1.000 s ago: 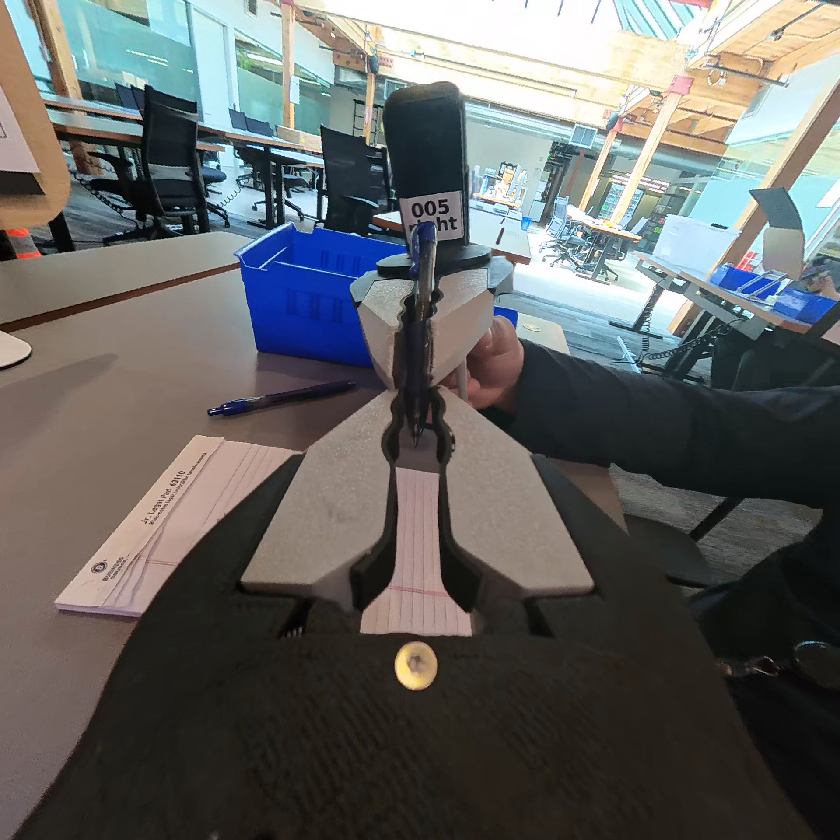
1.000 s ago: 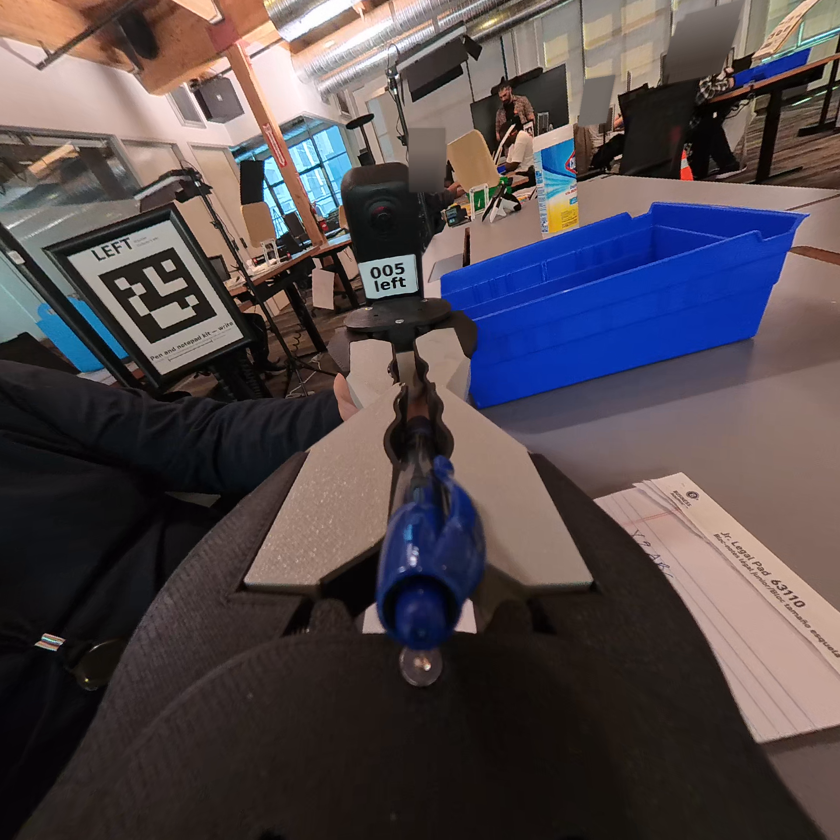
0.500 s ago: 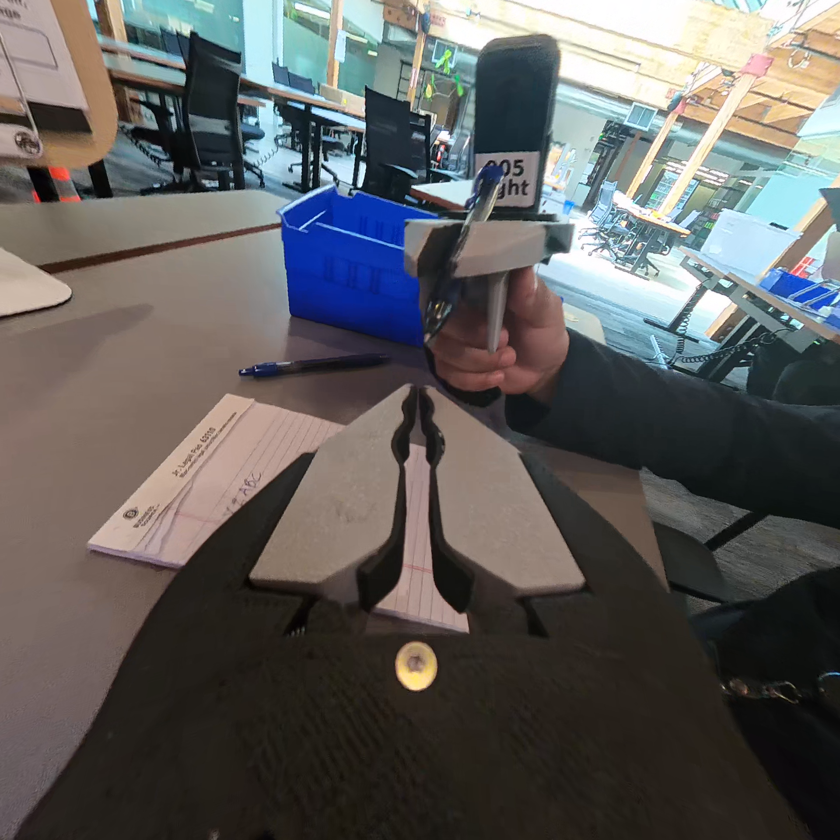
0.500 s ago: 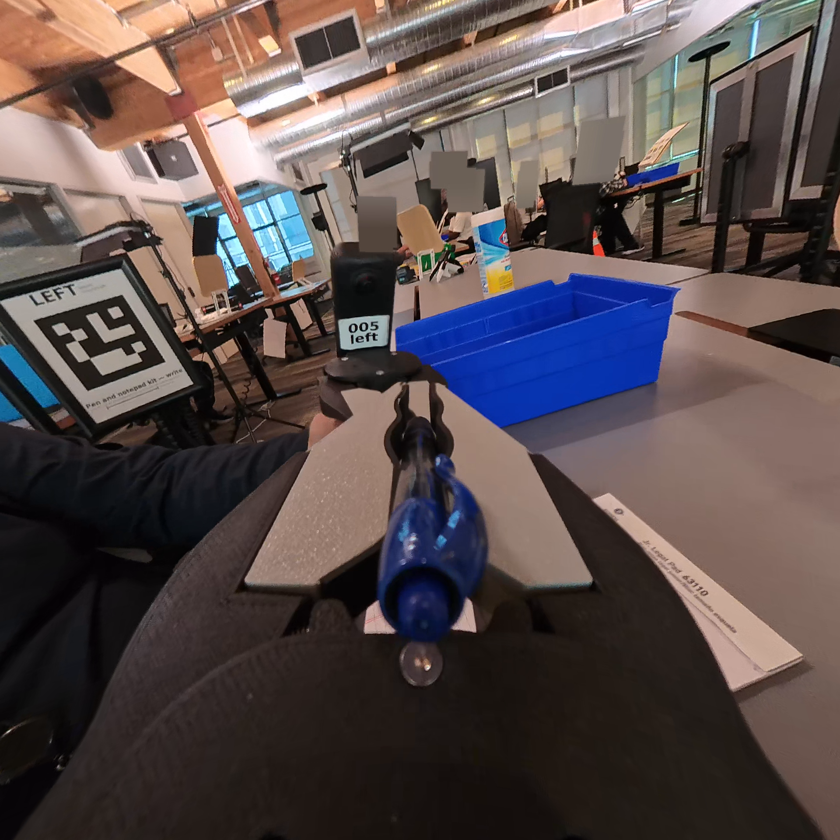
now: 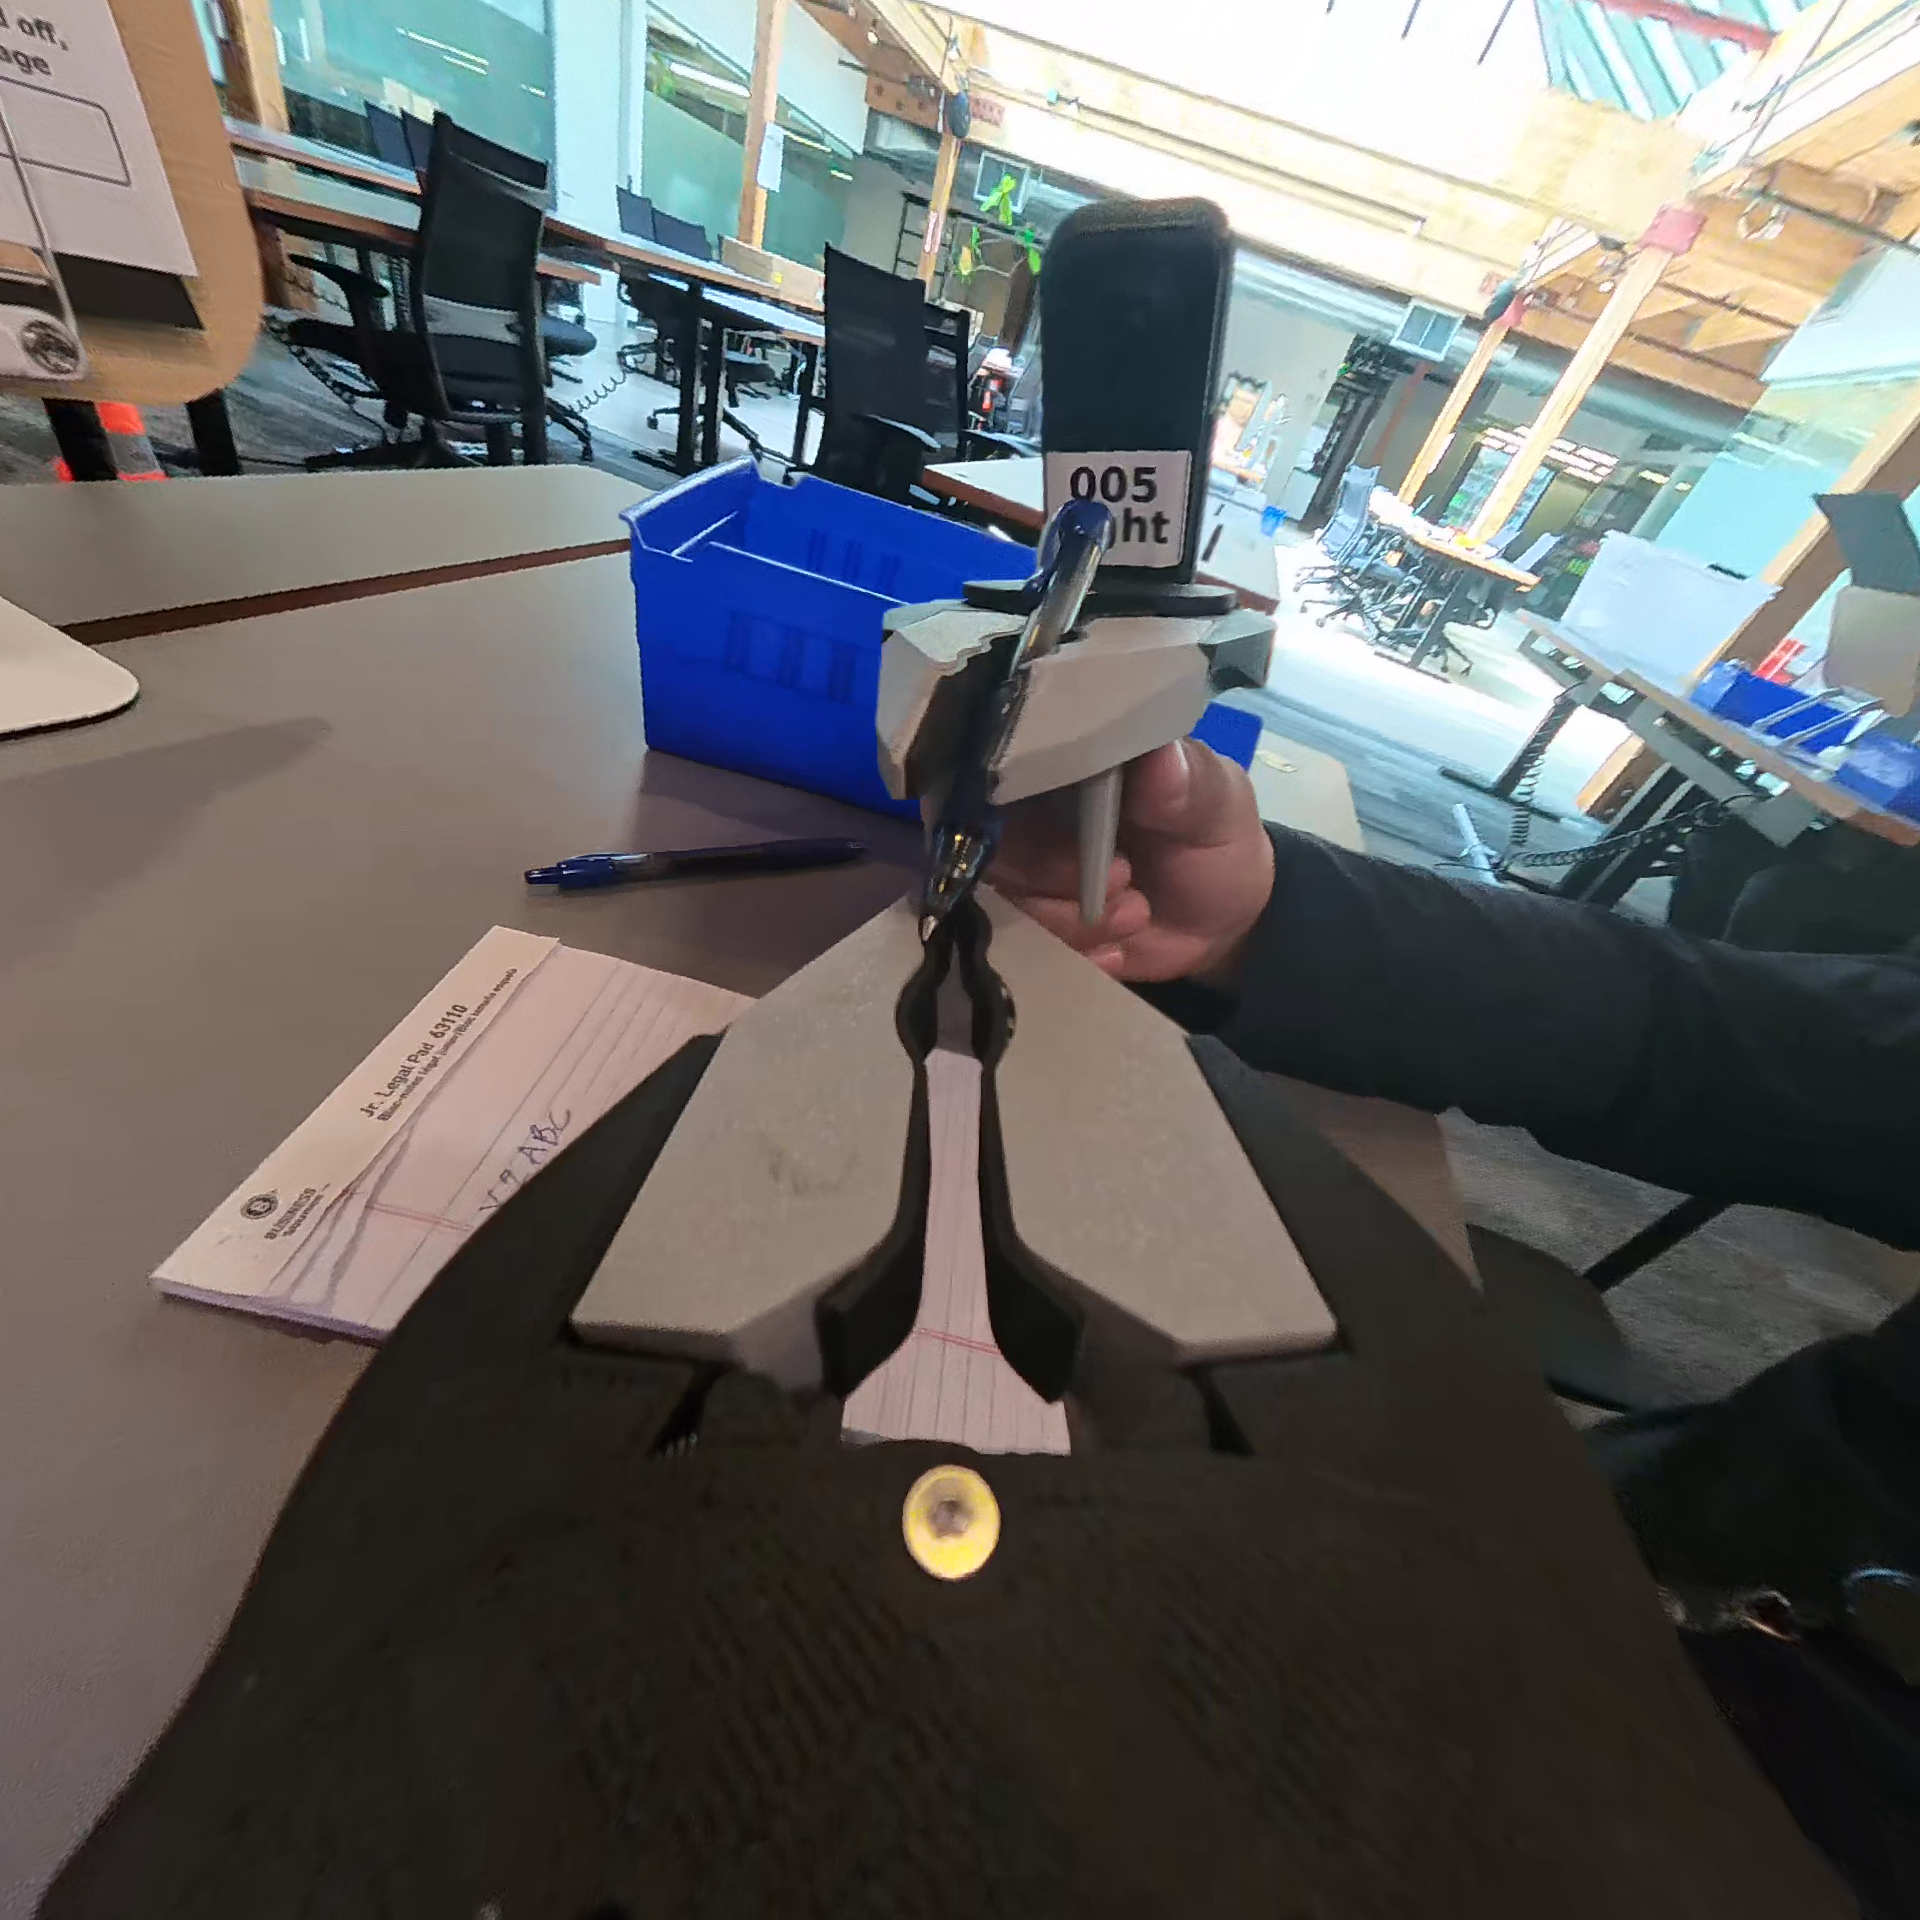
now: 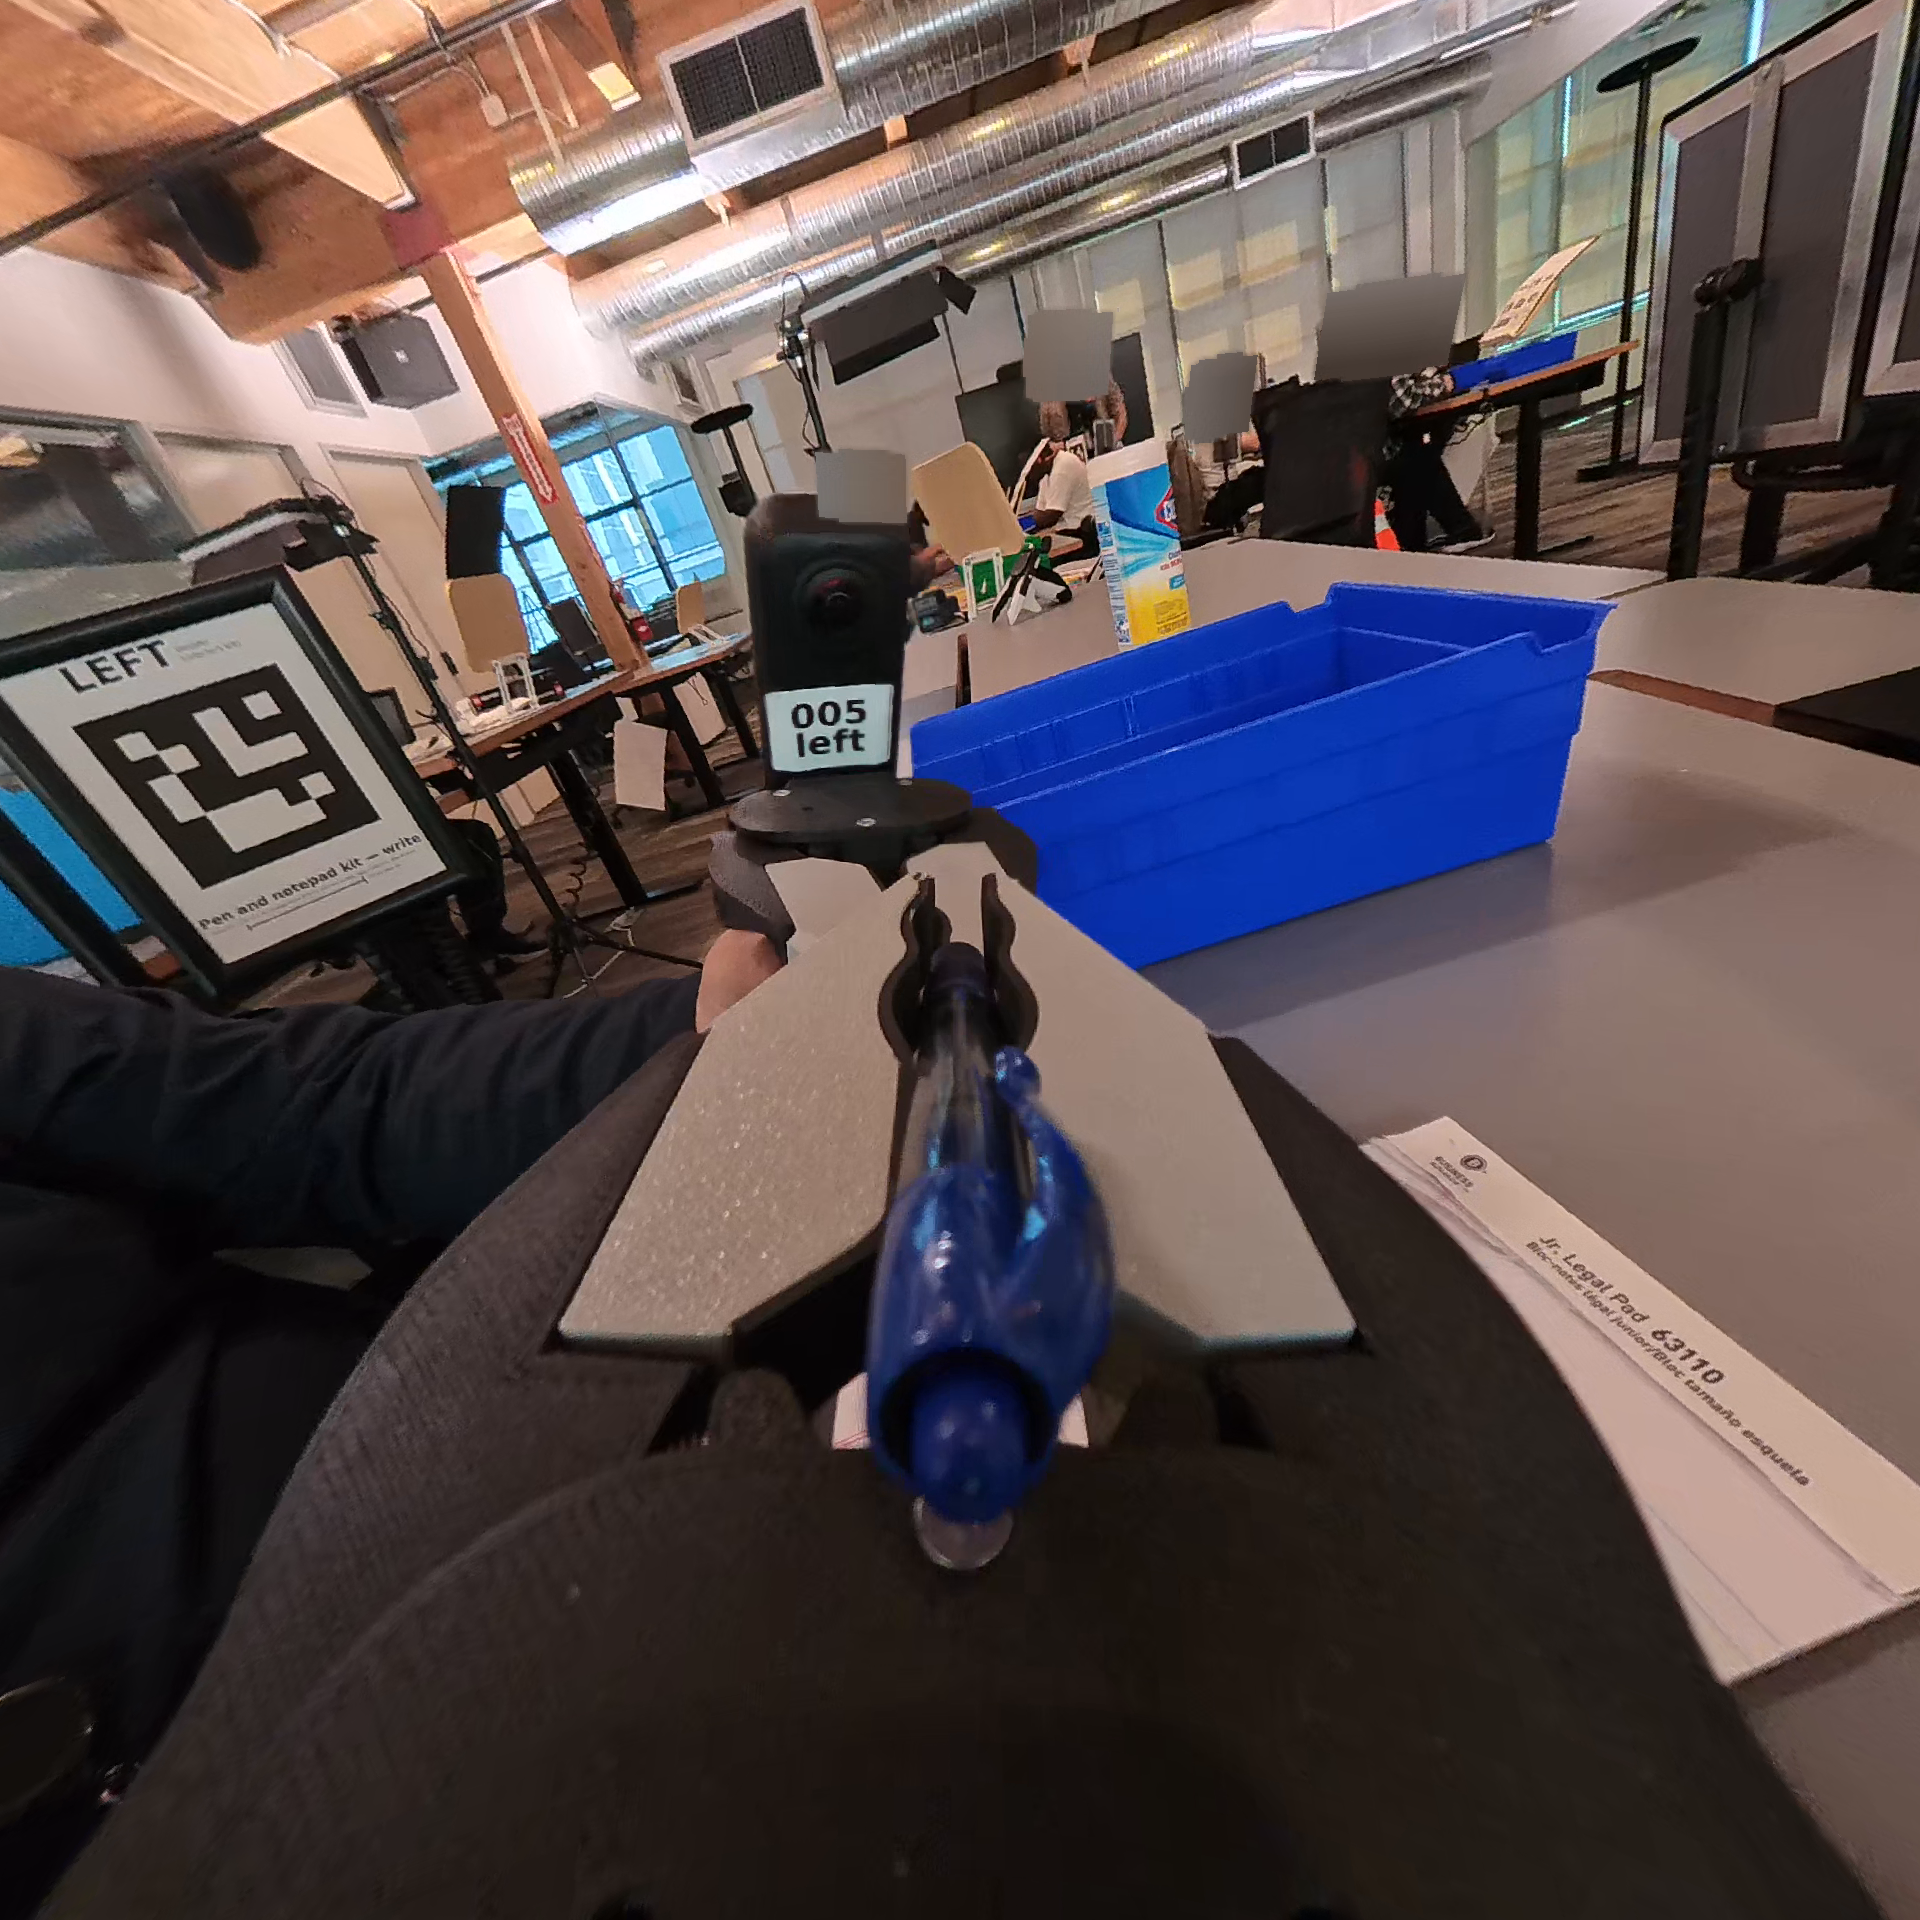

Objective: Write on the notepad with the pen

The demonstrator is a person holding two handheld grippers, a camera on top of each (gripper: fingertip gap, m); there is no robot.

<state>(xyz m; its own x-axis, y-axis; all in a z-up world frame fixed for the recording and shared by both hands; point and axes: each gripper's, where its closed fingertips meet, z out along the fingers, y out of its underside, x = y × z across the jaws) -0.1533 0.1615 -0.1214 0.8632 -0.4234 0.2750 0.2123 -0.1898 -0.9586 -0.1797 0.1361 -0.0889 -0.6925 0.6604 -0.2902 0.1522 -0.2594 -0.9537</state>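
My right gripper (image 6: 951, 904) is shut on a blue pen (image 6: 982, 1226) that runs along its fingers, clicker end toward the camera. In the left wrist view the right gripper (image 5: 961, 790) hangs tilted over the table, and the pen (image 5: 1039, 634) points down-left, its tip just beyond my left gripper (image 5: 951, 935). The left gripper is shut and empty, hovering over the white lined notepad (image 5: 457, 1122), which has a little blue handwriting near its top. The notepad (image 6: 1621, 1382) also lies at the right of the right wrist view.
A second blue pen (image 5: 696, 860) lies on the grey table (image 5: 312, 779) beyond the notepad. A blue bin (image 5: 790, 623) stands behind it and also shows in the right wrist view (image 6: 1299, 758). A framed sign (image 6: 218, 769) and a wipes canister (image 6: 1143, 561) stand farther off. The grippers' ends are close to 4 cm from one another.
The right gripper drew away from the left fingertips with the pen and tilted, then came back; the pen tip is again close to the left tips. More of the notepad shows now.
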